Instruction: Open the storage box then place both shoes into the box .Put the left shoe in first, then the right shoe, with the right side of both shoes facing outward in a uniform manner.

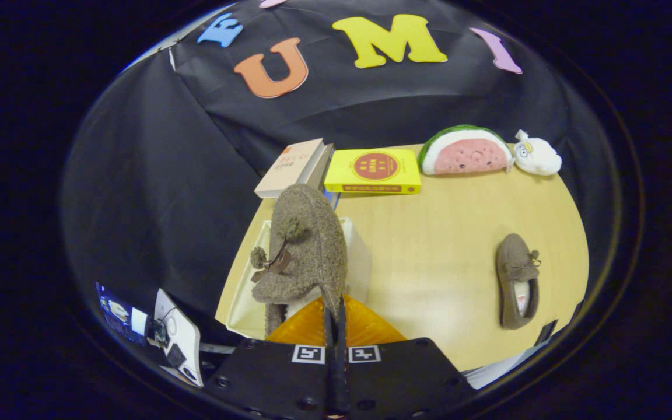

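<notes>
Pale wooden tabletop [447, 233] against black cloth wall. Far edge, left to right: beige hardcover book [289, 166] leaning tilted; flat yellow book with red round emblem [374, 170] just beside it; watermelon-slice plush [465, 151]; small white plush animal [538, 156] touching its right end. Near left, off table: white gadget with cables [178, 338].

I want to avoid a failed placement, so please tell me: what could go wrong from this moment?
1. The hand-held gripper pinches only a thin edge of the fuzzy brown slipper, hanging toe-up; it might slip or swing.
2. The slipper hangs over the white storage box, near its wall; lowering may catch the rim.
3. The second brown slipper lies far off across the yellow wooden table, needing a long reach.
</notes>
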A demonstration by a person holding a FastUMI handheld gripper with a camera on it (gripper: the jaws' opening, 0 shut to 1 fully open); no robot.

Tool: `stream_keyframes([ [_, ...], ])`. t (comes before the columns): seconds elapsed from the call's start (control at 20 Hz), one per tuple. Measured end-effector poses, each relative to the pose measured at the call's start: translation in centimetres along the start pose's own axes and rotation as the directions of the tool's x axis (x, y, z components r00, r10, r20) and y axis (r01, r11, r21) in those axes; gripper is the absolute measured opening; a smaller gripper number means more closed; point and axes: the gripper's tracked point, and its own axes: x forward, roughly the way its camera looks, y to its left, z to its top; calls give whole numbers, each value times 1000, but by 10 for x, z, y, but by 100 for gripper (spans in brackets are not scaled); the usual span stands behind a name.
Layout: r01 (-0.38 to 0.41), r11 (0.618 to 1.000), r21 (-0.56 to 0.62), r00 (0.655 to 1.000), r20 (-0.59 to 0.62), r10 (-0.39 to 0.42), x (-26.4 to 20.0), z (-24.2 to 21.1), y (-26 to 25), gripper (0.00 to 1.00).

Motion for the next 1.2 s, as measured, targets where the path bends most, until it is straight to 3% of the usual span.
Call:
stream_keyframes([
  [0.25, 19, 1000, -8, 999, -31, -20, 56, -7, 46, 0],
  [0.7, 120, 984, 130, 978, -186, -95, 162, -71, 57, 0],
  [0.9, 152, 973, 174, 965, -239, -108, 184, -82, 60, 0],
  [1.0, 178, 975, 130, 959, -247, -142, 188, -84, 59, 0],
  [1.2, 159, 983, 97, 952, -280, -126, 195, -89, 60, 4],
])
